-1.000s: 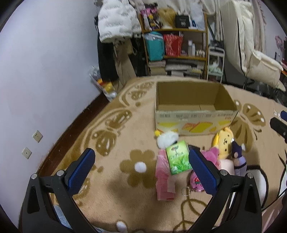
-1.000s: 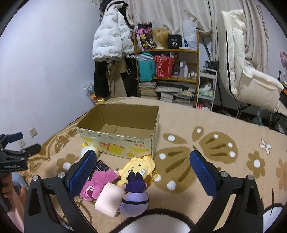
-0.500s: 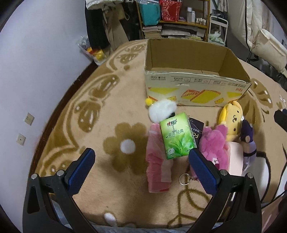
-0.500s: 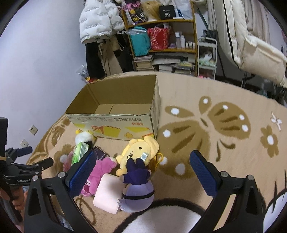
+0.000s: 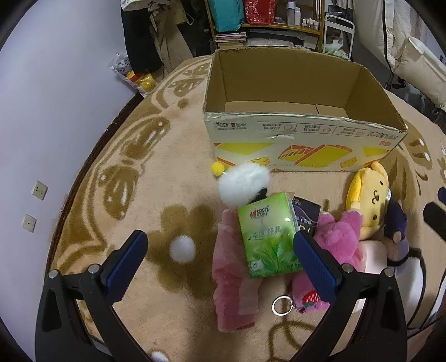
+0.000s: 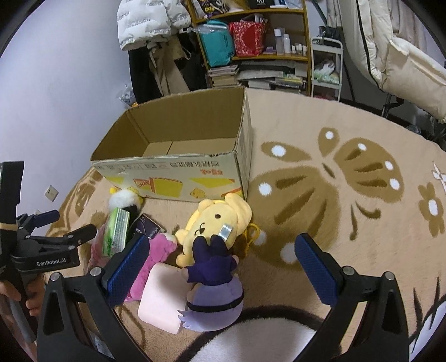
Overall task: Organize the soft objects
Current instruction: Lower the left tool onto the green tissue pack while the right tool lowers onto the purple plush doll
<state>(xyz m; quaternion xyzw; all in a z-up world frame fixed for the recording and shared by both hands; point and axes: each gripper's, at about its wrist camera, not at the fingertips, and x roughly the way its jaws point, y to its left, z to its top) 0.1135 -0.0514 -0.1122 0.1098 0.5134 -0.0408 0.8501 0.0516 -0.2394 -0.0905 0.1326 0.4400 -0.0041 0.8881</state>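
Observation:
An empty open cardboard box (image 5: pixel 301 133) (image 6: pixel 178 178) stands on the carpet. In front of it lies a pile: a white fluffy toy (image 5: pixel 244 183), a green tissue pack (image 5: pixel 266 235) (image 6: pixel 115 232) on a pink cloth (image 5: pixel 232 281), a pink plush (image 5: pixel 334 242) (image 6: pixel 157 250), a yellow plush (image 5: pixel 368 195) (image 6: pixel 220 220), a purple plush (image 6: pixel 213 281) and a pale pink block (image 6: pixel 161 298). My left gripper (image 5: pixel 220 264) is open above the tissue pack and cloth. My right gripper (image 6: pixel 221 267) is open above the purple plush. The left gripper also shows in the right wrist view (image 6: pixel 55 231).
A black packet (image 5: pixel 305 213) lies under the tissue pack. A key ring (image 5: pixel 281 305) lies by the pink plush. A shelf (image 6: pixel 251 50) with bags and books, hanging coats (image 6: pixel 150 25) and a white armchair (image 6: pixel 395 55) stand behind the box. The wall (image 5: pixel 55 97) runs along the left.
Both grippers have moved forward and down toward the pile; the toys and box now look larger and closer. Both stay open. Nothing was picked up.

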